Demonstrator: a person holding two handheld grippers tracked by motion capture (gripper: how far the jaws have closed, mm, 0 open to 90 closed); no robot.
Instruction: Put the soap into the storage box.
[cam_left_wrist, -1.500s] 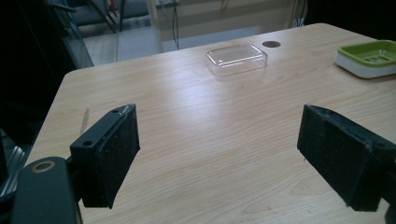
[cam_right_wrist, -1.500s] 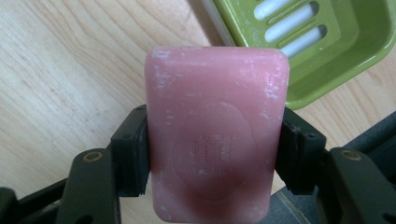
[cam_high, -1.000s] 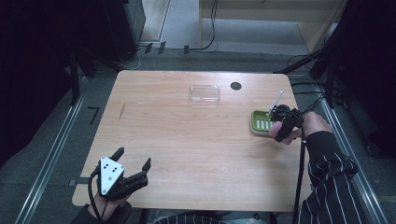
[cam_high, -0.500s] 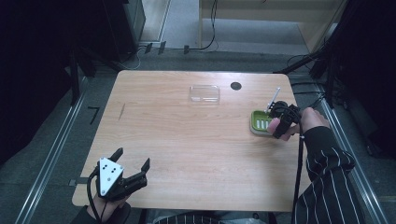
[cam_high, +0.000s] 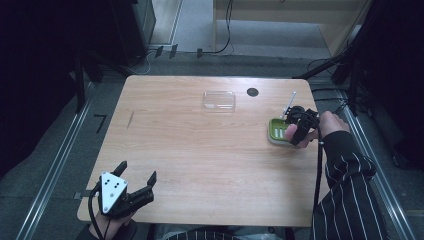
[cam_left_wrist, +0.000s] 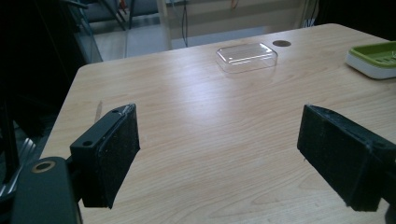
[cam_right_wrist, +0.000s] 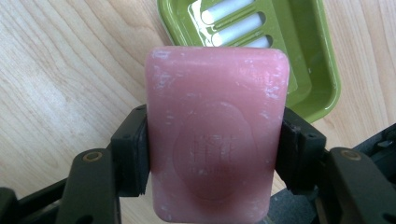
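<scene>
Two grippers: you hold one in each hand over the wooden table (cam_high: 200, 150), and places below are told from the green soap dish (cam_high: 278, 131).
Table: the soap dish sits near its right edge; the clear plastic lid (cam_high: 219, 99) lies well apart from the dish, toward the far-left of it, with a dark round hole (cam_high: 252, 92) between the two, nearer the far edge.
Right arm: your striped sleeve (cam_high: 345, 190) comes in from the near right of the dish, hand at the dish's right rim, the right gripper (cam_high: 295, 131) tipped down over it.
Left gripper (cam_high: 136, 187): well apart from the dish, at the table's near left corner; its jaws stand spread wide with only bare wood between them, pointing toward the lid.
Soap dish: its long axis runs near to far; white slats show in its floor.
Pink soap bar (cam_right_wrist: 215, 140): just above the dish's near end, pinched across its short width by your right gripper, long axis running along the jaws, stamped face toward the camera.
</scene>
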